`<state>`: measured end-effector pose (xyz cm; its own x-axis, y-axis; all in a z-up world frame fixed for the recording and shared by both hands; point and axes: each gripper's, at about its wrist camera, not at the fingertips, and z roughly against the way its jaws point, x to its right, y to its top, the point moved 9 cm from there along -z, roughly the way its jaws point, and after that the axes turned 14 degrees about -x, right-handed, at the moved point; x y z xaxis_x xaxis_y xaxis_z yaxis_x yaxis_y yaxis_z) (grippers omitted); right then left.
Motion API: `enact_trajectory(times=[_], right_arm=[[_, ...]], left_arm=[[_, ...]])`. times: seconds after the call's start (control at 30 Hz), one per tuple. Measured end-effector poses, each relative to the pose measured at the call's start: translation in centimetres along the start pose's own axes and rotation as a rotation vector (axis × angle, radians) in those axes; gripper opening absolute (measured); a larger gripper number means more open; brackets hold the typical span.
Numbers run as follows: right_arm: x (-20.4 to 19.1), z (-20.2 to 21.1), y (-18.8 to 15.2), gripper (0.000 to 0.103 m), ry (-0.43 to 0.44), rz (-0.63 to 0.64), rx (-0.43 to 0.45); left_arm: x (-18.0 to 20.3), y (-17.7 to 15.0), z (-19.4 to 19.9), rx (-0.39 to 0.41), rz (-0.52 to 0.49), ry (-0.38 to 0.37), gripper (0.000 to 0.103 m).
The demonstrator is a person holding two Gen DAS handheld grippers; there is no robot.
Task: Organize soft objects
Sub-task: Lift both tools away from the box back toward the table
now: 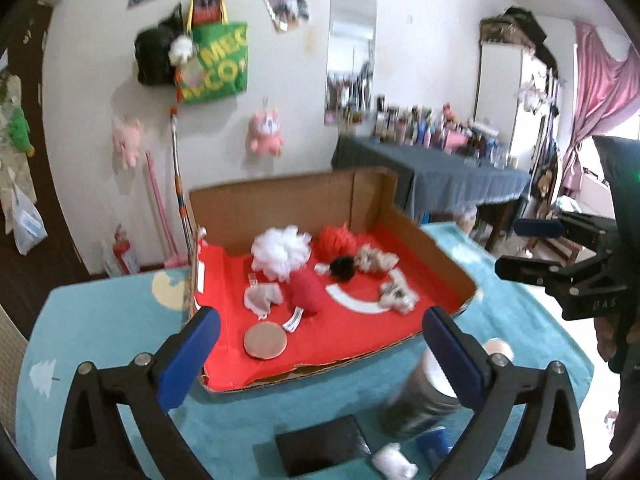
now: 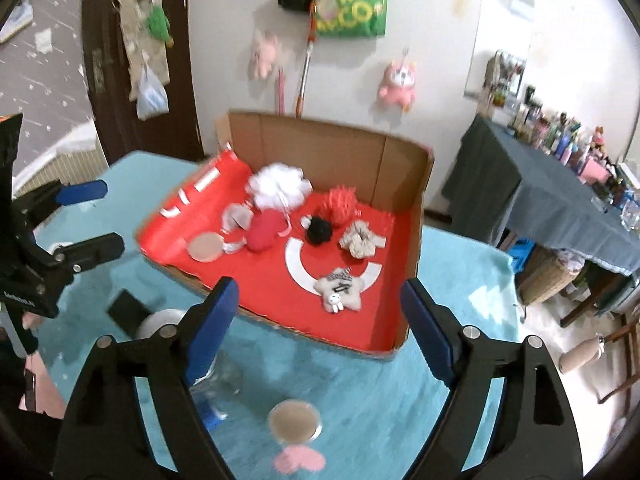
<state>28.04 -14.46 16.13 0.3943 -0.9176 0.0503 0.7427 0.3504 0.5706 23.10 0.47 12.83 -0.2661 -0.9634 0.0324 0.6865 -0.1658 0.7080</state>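
A cardboard box (image 1: 424, 240) lined in red stands on the teal table; it also shows in the right wrist view (image 2: 340, 144). Inside lie a white pompom (image 1: 282, 252) (image 2: 278, 186), a red pompom (image 1: 336, 240) (image 2: 342, 204), a black ball (image 1: 344, 268) (image 2: 319, 230), a red plush (image 1: 306, 292) (image 2: 262, 232), a beige scrunchie (image 1: 374, 258) (image 2: 358, 242), a star plush (image 1: 398, 298) (image 2: 340, 290), a grey cloth piece (image 1: 262, 298) (image 2: 236, 216) and a round tan puff (image 1: 265, 340) (image 2: 205, 246). My left gripper (image 1: 320, 332) is open and empty before the box. My right gripper (image 2: 320, 304) is open and empty.
On the table near the box front lie a glass jar (image 1: 420, 396) (image 2: 216, 380), a black card (image 1: 320, 444) (image 2: 126, 306), a white wad (image 1: 394, 458), a blue item (image 1: 432, 440) and a round compact (image 2: 295, 420). A cluttered grey-clothed side table (image 1: 440, 168) stands at the right.
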Motion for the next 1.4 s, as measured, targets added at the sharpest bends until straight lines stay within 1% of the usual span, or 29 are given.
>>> enact_trajectory(times=[0.07, 0.13, 0.23, 0.33, 0.43, 0.47, 0.53, 0.6, 0.67, 0.77, 0.93, 1.03, 1.1, 1.3, 1.4], right_arm=[[-0.7, 2.2, -0.7, 0.083, 0.002, -0.006, 0.056], [-1.5, 3.9, -1.5, 0.087, 0.01, -0.008, 0.106], [-2.3, 6.5, -3.0, 0.089, -0.009, -0.022, 0.2], [-2.6, 8.1, -4.8, 0.09, -0.035, -0.049, 0.254], [-2.8, 8.8, -6.6, 0.092, -0.043, -0.076, 0.289], [-3.0, 8.9, -7.1, 0.093, -0.044, -0.082, 0.298], [-3.0, 9.1, -8.4, 0.097, -0.048, -0.099, 0.317], [-3.1, 9.0, -9.5, 0.097, -0.049, -0.119, 0.329], [-3.0, 8.4, -10.7, 0.097, -0.04, -0.145, 0.33], [-2.9, 7.6, -12.5, 0.097, -0.053, -0.177, 0.327], [-3.1, 5.8, -15.3, 0.097, -0.125, -0.219, 0.302], [-3.3, 4.4, -17.0, 0.097, -0.146, -0.243, 0.282], [-3.5, 3.6, -17.7, 0.097, -0.147, -0.253, 0.267], [-4.0, 1.0, -19.7, 0.097, -0.135, -0.27, 0.207], [-4.4, -0.1, -20.4, 0.097, -0.126, -0.267, 0.182]], left_arm=[[0.6, -0.4, 1.7, 0.048, 0.013, 0.012, 0.103], [1.2, -0.9, 3.0, 0.08, 0.027, 0.027, 0.103], [2.1, -1.8, 4.5, 0.123, 0.035, 0.045, 0.103], [3.1, -2.8, 5.9, 0.167, 0.03, 0.061, 0.103], [4.0, -4.0, 7.0, 0.207, 0.03, 0.089, 0.103], [4.3, -4.6, 7.2, 0.214, 0.032, 0.104, 0.103], [4.7, -5.6, 7.3, 0.217, 0.039, 0.106, 0.103], [5.0, -6.5, 7.1, 0.214, 0.047, 0.103, 0.103], [5.2, -7.8, 6.4, 0.198, 0.058, 0.1, 0.103], [5.4, -9.4, 5.4, 0.174, 0.076, 0.08, 0.103], [5.2, -12.0, 3.9, 0.142, 0.112, 0.055, 0.103], [5.2, -13.6, 2.8, 0.115, 0.112, 0.066, 0.103], [5.3, -14.4, 2.3, 0.107, 0.108, 0.08, 0.103], [5.2, -17.0, -0.2, 0.016, 0.139, 0.029, 0.103], [5.0, -18.1, -1.2, -0.014, 0.156, 0.03, 0.103]])
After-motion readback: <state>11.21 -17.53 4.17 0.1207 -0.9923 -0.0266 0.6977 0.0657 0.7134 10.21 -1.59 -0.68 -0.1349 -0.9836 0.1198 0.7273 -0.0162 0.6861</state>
